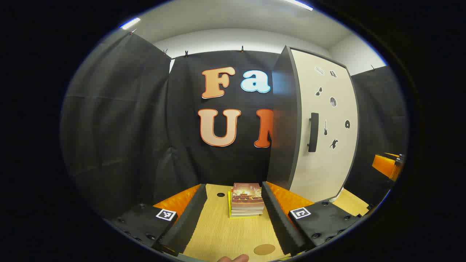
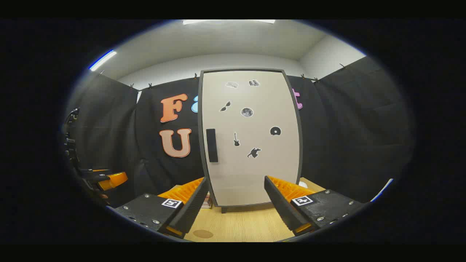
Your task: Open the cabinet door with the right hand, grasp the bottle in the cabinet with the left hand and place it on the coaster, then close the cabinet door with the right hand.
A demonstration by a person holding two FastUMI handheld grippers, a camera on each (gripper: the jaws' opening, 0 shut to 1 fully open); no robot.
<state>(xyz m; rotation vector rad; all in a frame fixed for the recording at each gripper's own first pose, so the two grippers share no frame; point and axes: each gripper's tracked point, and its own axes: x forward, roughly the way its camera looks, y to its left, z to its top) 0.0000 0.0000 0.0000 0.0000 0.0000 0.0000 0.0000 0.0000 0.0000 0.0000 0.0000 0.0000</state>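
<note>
The cabinet (image 2: 251,138) stands on the wooden table with its cream, sticker-dotted door shut, so its inside is hidden. A black vertical handle (image 2: 212,145) sits at the door's left edge. My right gripper (image 2: 236,179) is open, facing the door from a short distance, touching nothing. In the left gripper view the cabinet (image 1: 324,127) is at the right, seen at an angle, with its handle (image 1: 313,132). My left gripper (image 1: 233,186) is open over the table, holding nothing. A round brown coaster (image 1: 264,249) lies near the table's front edge, also low left as the coaster (image 2: 202,233).
A stack of books (image 1: 247,200) lies on the table (image 1: 218,233) left of the cabinet, between my left fingers in that view. The other gripper (image 1: 387,165) shows at the far right, and the left one (image 2: 98,180) at the left edge. Black cloth walls surround the table.
</note>
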